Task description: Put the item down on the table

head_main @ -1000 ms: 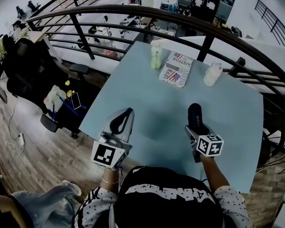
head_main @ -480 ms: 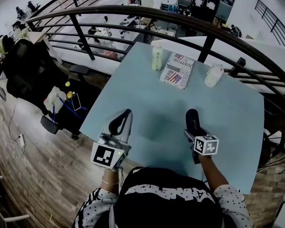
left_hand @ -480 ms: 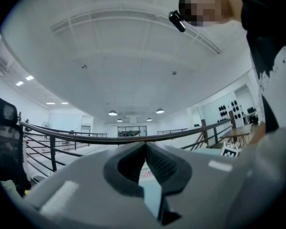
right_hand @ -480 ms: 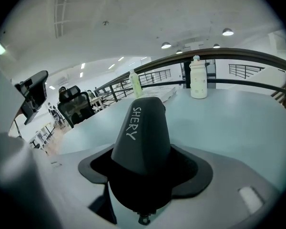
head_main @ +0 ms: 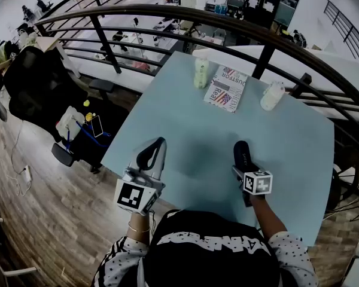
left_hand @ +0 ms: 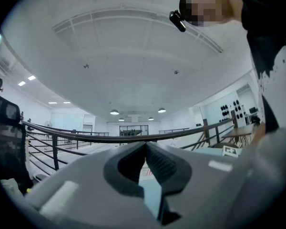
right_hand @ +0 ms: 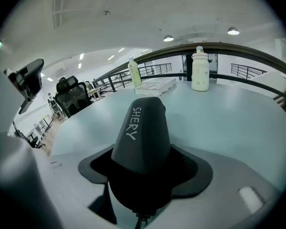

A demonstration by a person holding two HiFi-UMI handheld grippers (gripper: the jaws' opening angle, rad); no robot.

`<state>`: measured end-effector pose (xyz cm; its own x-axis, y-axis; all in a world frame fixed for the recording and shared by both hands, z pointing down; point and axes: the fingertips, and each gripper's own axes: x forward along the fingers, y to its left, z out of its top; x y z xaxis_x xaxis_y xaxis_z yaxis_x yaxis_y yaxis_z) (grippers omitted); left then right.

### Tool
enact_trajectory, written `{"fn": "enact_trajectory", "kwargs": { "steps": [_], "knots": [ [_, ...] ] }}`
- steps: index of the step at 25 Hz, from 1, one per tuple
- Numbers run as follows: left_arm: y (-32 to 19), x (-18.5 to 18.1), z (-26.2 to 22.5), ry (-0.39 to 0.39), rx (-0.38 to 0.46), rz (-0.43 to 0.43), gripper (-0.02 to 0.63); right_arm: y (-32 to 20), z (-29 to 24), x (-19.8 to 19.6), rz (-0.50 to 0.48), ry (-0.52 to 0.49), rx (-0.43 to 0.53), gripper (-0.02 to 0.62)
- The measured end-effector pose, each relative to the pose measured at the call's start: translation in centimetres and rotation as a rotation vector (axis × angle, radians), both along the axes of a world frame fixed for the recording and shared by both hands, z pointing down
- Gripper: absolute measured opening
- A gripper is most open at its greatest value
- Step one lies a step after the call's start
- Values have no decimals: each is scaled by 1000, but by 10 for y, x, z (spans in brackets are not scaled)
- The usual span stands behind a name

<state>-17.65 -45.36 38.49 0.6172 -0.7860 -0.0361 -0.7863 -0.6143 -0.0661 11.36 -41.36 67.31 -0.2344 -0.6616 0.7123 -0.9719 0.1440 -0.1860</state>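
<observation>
In the head view, the right gripper (head_main: 244, 161) is carrying the dark item (head_main: 242, 150) over the near right part of the worktop (head_main: 185, 121). The item's long axis is pointing away from the person, and it is sticking out forward past the fingers. The left gripper (head_main: 153, 153) is hovering at the near left edge, well apart from the item, so the set-down looks to be the right one's job. The bare worktop is lying straight below the item; whether the two are touching cannot be told here.

In the left gripper view, the fingers (left_hand: 163, 162) are pressing together at their tips with nothing between them, and are pointing up toward the railing (left_hand: 86, 138).

In the right gripper view, the dark pads are pinching the item's near end from both sides. Its tapered far end, lettered SHERY, is reaching forward and slightly up over the pale surface. That end seems to be clear of the worktop, so I judge a short lowering is needed before release.
</observation>
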Motion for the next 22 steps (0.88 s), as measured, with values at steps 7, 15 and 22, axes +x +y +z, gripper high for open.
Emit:
{"fn": "enact_trajectory", "kwargs": {
  "steps": [7, 15, 22],
  "knots": [
    [2, 0, 3, 8, -6, 4, 0, 2, 10, -1, -13, 15, -28, 347],
    [3, -4, -1, 15, 5, -9, 0, 4, 15, 1, -13, 50, -39, 347],
    [7, -7, 0, 19, -1, -14, 0, 3, 17, 1, -17, 57, -40, 348]
  ]
}}
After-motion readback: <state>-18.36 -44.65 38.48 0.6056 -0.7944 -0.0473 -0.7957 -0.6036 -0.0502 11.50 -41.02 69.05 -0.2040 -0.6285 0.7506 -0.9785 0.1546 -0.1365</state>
